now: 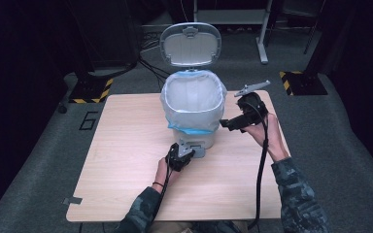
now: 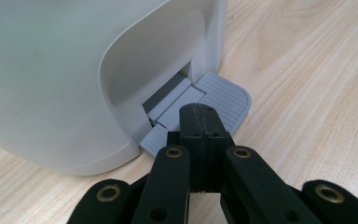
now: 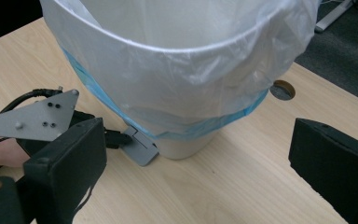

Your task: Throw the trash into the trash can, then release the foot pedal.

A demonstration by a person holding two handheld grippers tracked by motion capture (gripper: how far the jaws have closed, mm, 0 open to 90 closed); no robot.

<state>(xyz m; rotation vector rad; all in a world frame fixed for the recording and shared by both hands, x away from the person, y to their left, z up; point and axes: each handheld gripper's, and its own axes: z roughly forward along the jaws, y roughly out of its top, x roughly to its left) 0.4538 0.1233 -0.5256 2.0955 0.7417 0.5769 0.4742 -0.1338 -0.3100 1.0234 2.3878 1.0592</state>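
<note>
A white pedal bin (image 1: 193, 104) stands on the wooden table (image 1: 126, 184), its lid (image 1: 190, 43) raised. A clear liner with a blue band (image 3: 177, 70) is folded over its rim. My left gripper (image 1: 184, 151) is shut, with nothing between its jaws. Its closed tips (image 2: 199, 112) rest on top of the grey ribbed pedal (image 2: 223, 95) at the foot of the bin (image 2: 51, 79). My right gripper (image 1: 226, 124) hangs open just right of the bin, at the height of the blue band. In the right gripper view its wide jaws (image 3: 200, 154) frame the bin's lower part and the pedal (image 3: 142, 149).
The bin sits near the table's far middle. A round cable hole (image 3: 282, 89) lies in the tabletop behind the bin. Black stand bases with yellow-black stripes (image 1: 91, 91) sit on the grey floor beyond the table. Cables trail from both grippers toward the near edge.
</note>
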